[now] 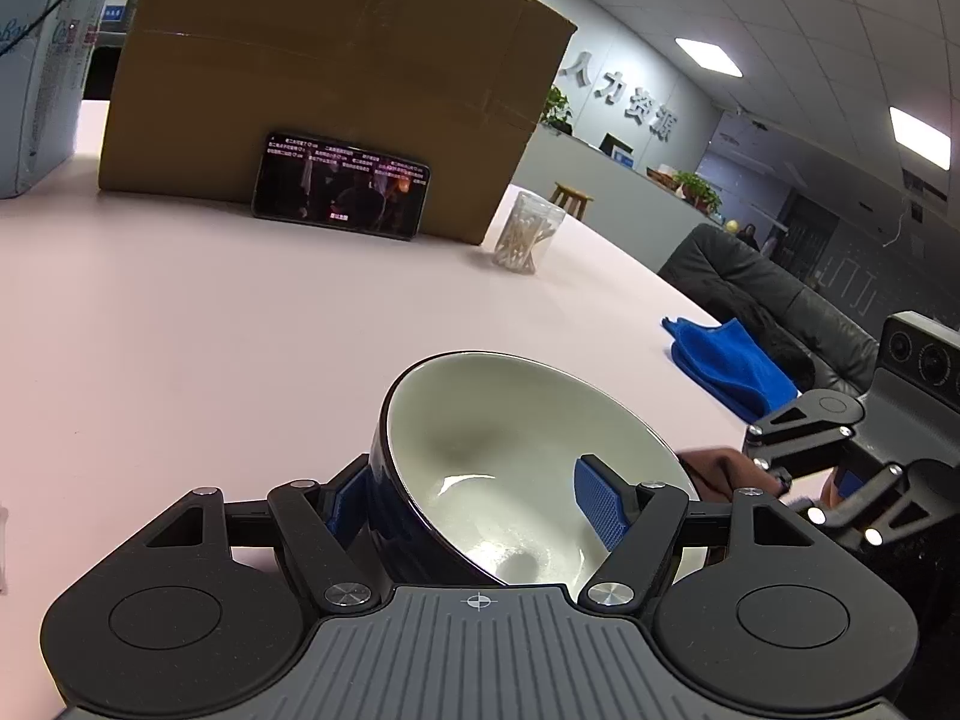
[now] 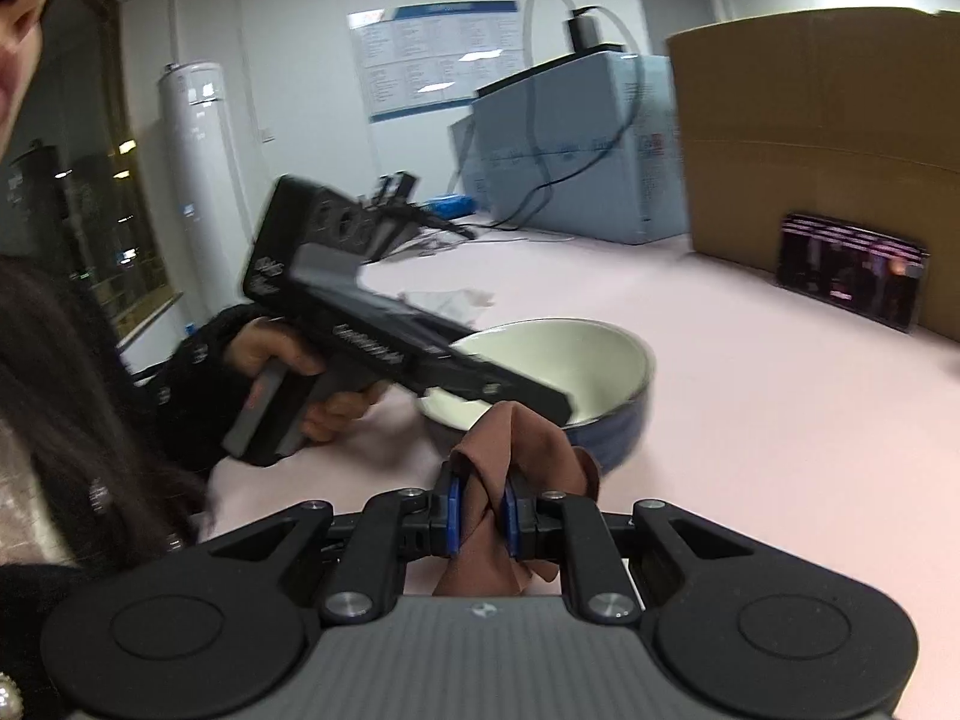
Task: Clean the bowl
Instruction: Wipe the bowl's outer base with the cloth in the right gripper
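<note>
Left wrist view: the bowl (image 1: 516, 468) is held tilted while the brown cloth (image 2: 510, 450) waits at its rim.

The left gripper (image 1: 480, 510) has its fingers (image 1: 600, 510) clamped across the bowl's wall, one pad inside and one outside, tipping the bowl up off the pink surface (image 1: 210, 330). The right gripper (image 2: 480, 519) has its fingers closed tight on the bunched cloth, just beside the bowl's near rim. This looks like the start of the wiping step; next, the cloth needs to go over the rim and sweep the pale inside, with the left grip kept firm.
</note>
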### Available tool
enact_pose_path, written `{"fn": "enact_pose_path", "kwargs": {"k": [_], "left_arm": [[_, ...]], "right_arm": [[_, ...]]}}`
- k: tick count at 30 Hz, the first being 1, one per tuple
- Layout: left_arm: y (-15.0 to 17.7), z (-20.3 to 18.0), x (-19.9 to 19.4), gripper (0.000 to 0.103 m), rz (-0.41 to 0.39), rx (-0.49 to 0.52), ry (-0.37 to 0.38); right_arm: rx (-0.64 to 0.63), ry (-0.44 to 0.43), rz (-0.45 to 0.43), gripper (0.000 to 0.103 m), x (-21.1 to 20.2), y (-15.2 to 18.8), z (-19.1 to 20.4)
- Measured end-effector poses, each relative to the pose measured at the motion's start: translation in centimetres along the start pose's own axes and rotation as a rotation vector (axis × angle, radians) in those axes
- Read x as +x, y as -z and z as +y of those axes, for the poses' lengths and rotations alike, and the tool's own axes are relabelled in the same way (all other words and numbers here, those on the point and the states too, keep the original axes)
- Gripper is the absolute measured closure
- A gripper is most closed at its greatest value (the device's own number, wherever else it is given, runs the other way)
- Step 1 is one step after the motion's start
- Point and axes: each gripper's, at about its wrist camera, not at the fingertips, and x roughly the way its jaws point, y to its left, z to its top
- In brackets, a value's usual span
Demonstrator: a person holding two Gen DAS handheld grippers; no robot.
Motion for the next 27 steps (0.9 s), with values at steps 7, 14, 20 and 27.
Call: {"fn": "enact_pose_path", "kwargs": {"k": [7,14,20,27], "left_arm": [[-0.1,-0.1,0.2,0.031,0.001,-0.001,0.000],[-0.1,-0.1,0.3,0.031,0.002,0.000,-0.001],[-0.1,-0.1,0.5,0.031,0.002,0.000,-0.002],[-0.1,0.0,0.5,0.031,0.002,0.000,-0.002]], "right_arm": [[-0.003,-0.023,0.013,0.085,0.5,0.2,0.1],[-0.034,-0.085,0.027,0.085,0.9,0.5,1.2],[0.023,-0.032,0.017,0.085,0.7,0.4,0.2],[0.055,0.023,0.007,0.083,0.7,0.4,-0.5]]}}
